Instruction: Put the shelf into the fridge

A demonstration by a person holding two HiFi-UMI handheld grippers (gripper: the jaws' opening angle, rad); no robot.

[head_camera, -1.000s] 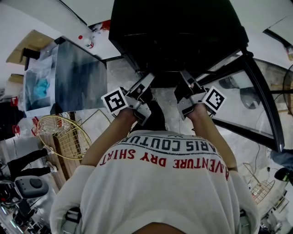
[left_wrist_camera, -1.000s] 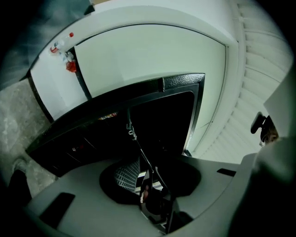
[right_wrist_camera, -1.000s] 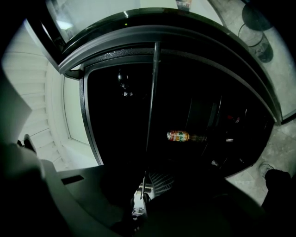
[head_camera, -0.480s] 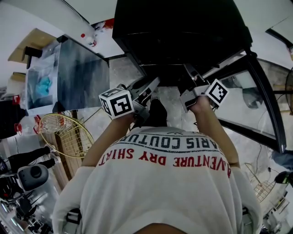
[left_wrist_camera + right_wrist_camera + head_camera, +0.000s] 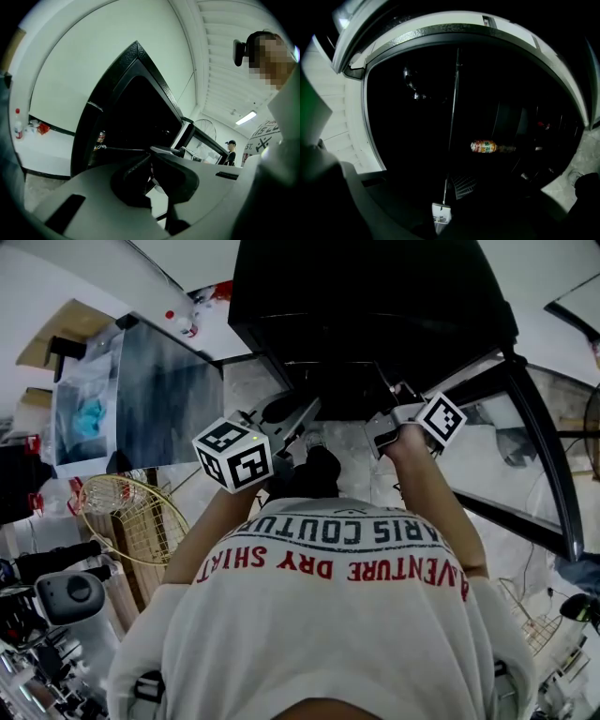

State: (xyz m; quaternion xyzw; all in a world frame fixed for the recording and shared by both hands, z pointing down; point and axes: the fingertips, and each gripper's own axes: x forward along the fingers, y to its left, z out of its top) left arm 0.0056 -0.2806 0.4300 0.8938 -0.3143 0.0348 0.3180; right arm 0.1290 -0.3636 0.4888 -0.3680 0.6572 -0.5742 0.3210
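The black fridge stands open ahead of me, its glass door swung out to the right. In the right gripper view the shelf shows edge-on as a thin line that runs from deep in the dark cabinet down into my right gripper, which is shut on its near edge. In the head view that right gripper reaches into the fridge mouth. My left gripper is drawn back from the opening and holds nothing; its jaws meet. A bottle lies inside the fridge.
A grey-panelled cabinet stands to the left of the fridge. A yellow wire basket lies on the floor at my left. A fan is at the far right. A person stands behind the glass door.
My left gripper has let go, drawn back from the fridge mouth and turned its cube toward me. My right gripper has pushed a little further into the fridge.
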